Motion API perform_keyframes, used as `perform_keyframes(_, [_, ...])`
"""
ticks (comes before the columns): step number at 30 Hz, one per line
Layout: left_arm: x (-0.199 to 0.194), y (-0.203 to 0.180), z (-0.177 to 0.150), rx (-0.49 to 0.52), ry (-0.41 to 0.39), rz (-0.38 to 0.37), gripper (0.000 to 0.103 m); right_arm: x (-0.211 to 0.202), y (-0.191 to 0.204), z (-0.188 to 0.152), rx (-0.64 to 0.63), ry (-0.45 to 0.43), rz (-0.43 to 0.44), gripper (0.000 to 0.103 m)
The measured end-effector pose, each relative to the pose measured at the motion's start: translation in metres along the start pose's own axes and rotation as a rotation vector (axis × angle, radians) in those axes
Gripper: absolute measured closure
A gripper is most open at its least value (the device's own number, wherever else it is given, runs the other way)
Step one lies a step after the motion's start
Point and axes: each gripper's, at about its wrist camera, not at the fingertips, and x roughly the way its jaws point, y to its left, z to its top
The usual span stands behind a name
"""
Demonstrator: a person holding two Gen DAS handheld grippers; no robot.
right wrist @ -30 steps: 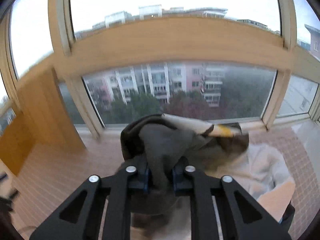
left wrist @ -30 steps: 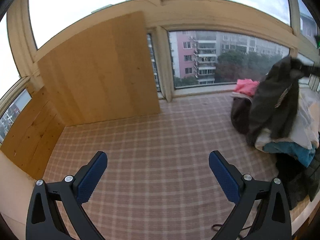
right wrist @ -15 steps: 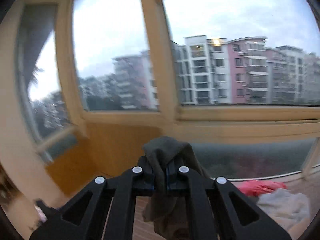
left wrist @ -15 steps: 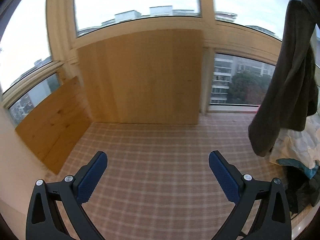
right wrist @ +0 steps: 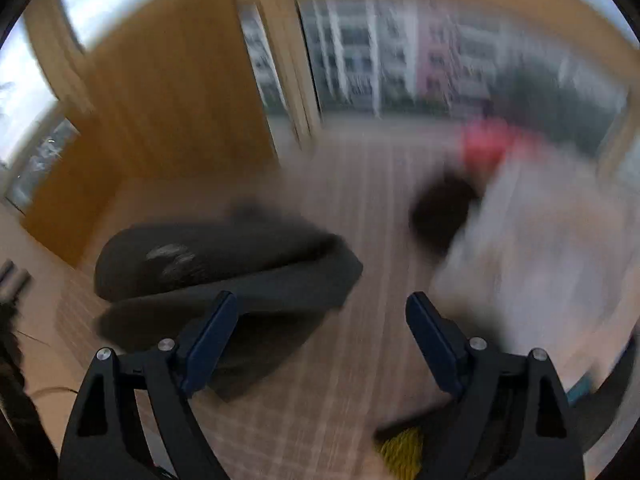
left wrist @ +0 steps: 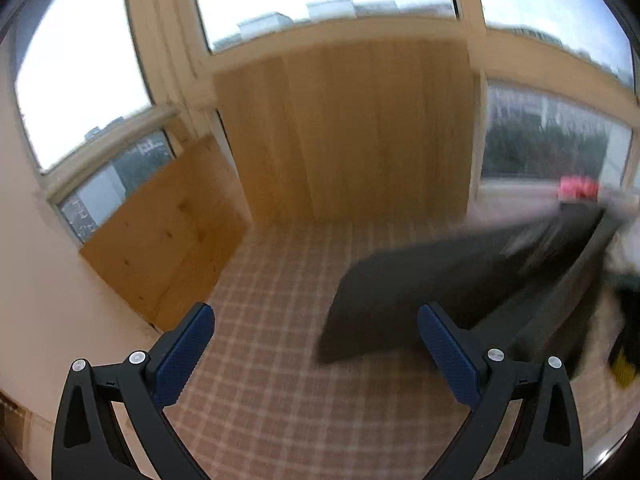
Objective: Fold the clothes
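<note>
Checked cloth (left wrist: 280,380) covered the counter below the windows, where a dark garment (right wrist: 224,264) lay blurred just ahead of the spread, empty left claw (left wrist: 316,344) and right claw (right wrist: 322,334), beside a clothes pile (right wrist: 540,248).

Right wrist view is motion-smeared throughout; the dark garment (right wrist: 224,264) at centre left blurs; the clothes pile (right wrist: 532,248) at right is indistinct.

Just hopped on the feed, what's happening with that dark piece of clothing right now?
Both grippers are open and hold nothing. The dark garment is out on the checked cloth surface, ahead and to the left of the right gripper, though the blur hides how flat it lies. The left gripper hovers over the cloth beside the garment's near edge. The rest of the laundry pile waits to the right. No fold shows yet.
</note>
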Motion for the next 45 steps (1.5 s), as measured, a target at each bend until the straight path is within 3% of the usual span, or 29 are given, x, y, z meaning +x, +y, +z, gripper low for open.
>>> perform_keyframes(3, [0.041, -0.007, -0.017, 0.06, 0.087, -0.019, 0.001, 0.061, -0.002, -0.062, 0.106, 0.08, 0.051, 0.017])
perform_keyframes(6, [0.084, -0.027, -0.033, 0.094, 0.188, -0.097, 0.001, 0.083, 0.021, -0.092, 0.144, 0.126, 0.15, 0.017])
perform_keyframes(8, [0.104, -0.048, -0.04, 0.1, 0.245, -0.228, 0.001, 0.093, 0.044, -0.088, 0.074, 0.133, 0.117, 0.017])
perform_keyframes(10, [0.12, -0.075, -0.046, 0.151, 0.257, -0.306, 0.001, 0.099, 0.054, -0.079, 0.024, 0.112, 0.045, 0.017])
perform_keyframes(14, [0.146, -0.127, -0.058, 0.357, 0.206, -0.257, 0.001, 0.106, 0.062, -0.07, 0.015, 0.103, -0.012, 0.017])
perform_keyframes(17, [0.155, -0.14, -0.062, 0.441, 0.16, -0.195, 0.002, 0.106, 0.084, -0.067, -0.009, 0.08, -0.007, 0.017])
perform_keyframes(20, [0.155, -0.115, -0.055, 0.392, 0.143, -0.227, 0.002, 0.098, 0.123, -0.076, -0.113, 0.044, 0.013, 0.017])
perform_keyframes(24, [0.175, -0.064, -0.052, 0.381, 0.136, -0.15, 0.002, 0.114, 0.173, -0.092, -0.244, 0.077, 0.031, 0.017])
perform_keyframes(27, [0.206, -0.038, -0.057, 0.392, 0.189, -0.137, 0.003, 0.136, 0.198, -0.104, -0.321, 0.117, 0.014, 0.017])
perform_keyframes(31, [0.234, -0.031, -0.061, 0.371, 0.238, -0.175, 0.012, 0.163, 0.216, -0.111, -0.409, 0.15, -0.09, 0.017])
perform_keyframes(34, [0.244, -0.032, -0.06, 0.33, 0.255, -0.232, 0.013, 0.166, 0.217, -0.112, -0.416, 0.154, -0.118, 0.022])
perform_keyframes(36, [0.244, -0.035, -0.06, 0.31, 0.263, -0.26, 0.021, 0.163, 0.214, -0.11, -0.416, 0.146, -0.146, 0.039])
perform_keyframes(37, [0.245, -0.039, -0.061, 0.318, 0.263, -0.258, 0.024, 0.162, 0.212, -0.109, -0.414, 0.143, -0.162, 0.052])
perform_keyframes(40, [0.247, -0.048, -0.064, 0.336, 0.26, -0.261, 0.041, 0.159, 0.205, -0.104, -0.394, 0.145, -0.159, 0.062])
perform_keyframes(41, [0.247, -0.049, -0.064, 0.329, 0.257, -0.283, 0.05, 0.157, 0.203, -0.103, -0.383, 0.144, -0.155, 0.073])
perform_keyframes(43, [0.248, -0.049, -0.064, 0.305, 0.251, -0.342, 0.077, 0.154, 0.201, -0.1, -0.361, 0.14, -0.147, 0.082])
perform_keyframes(44, [0.248, -0.047, -0.064, 0.276, 0.246, -0.398, 0.1, 0.152, 0.2, -0.099, -0.349, 0.139, -0.142, 0.084])
perform_keyframes(45, [0.248, -0.043, -0.063, 0.242, 0.243, -0.452, 0.103, 0.149, 0.197, -0.097, -0.331, 0.136, -0.134, 0.085])
